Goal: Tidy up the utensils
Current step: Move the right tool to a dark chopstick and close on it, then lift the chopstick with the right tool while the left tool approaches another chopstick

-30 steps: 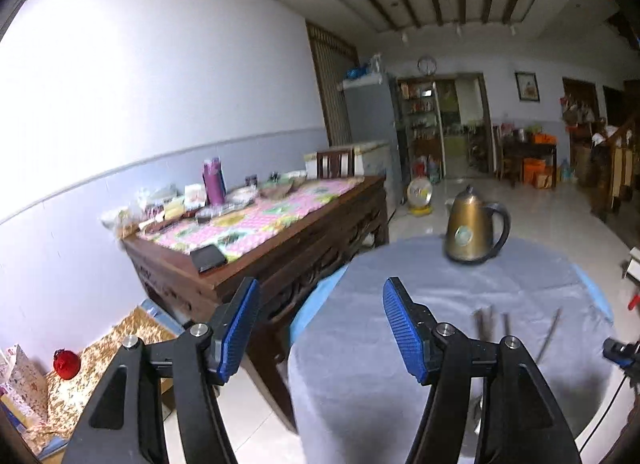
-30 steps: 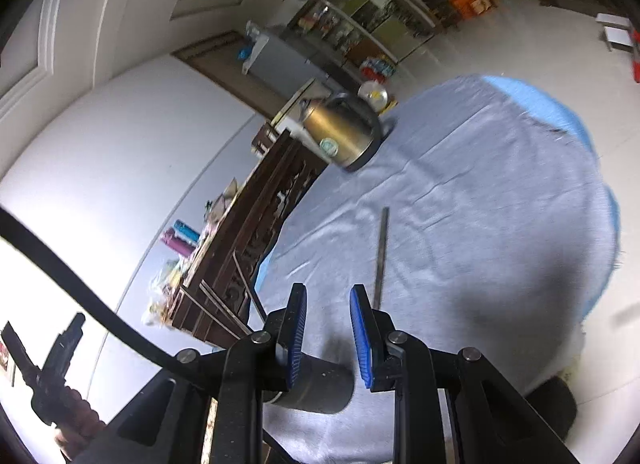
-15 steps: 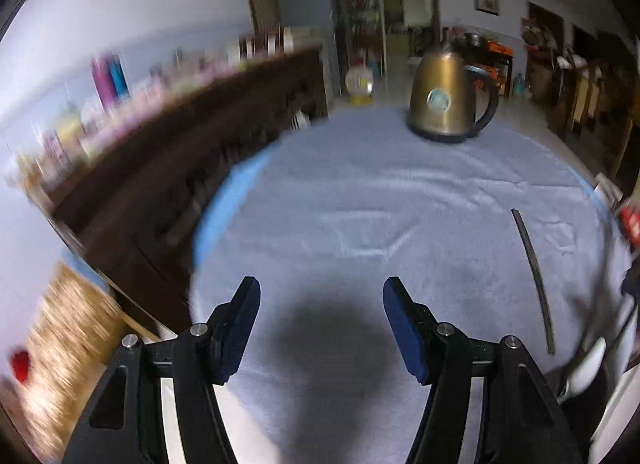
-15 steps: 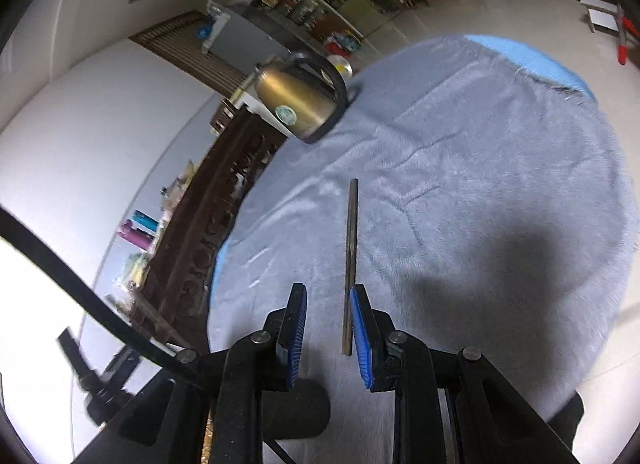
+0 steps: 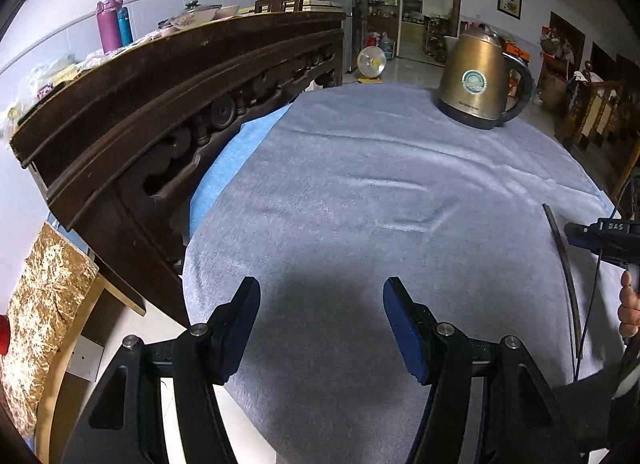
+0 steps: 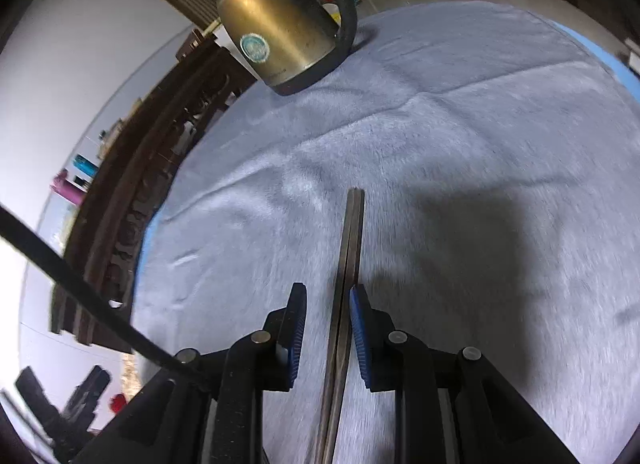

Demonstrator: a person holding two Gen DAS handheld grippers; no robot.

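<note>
The chopsticks (image 6: 352, 248) lie flat on the gray cloth on the surface (image 6: 480, 124), between your right gripper's (image 6: 326, 338) slightly parted fingers. Your left gripper's (image 5: 320, 324) fingers are wide apart, holding nothing. The kettle (image 5: 478, 80) stands far off.

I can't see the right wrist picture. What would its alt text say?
A pair of dark chopsticks lies on a grey tablecloth, running between the blue pads of the right gripper, whose jaws are slightly apart around them. A brass-coloured kettle stands at the far side.
</note>
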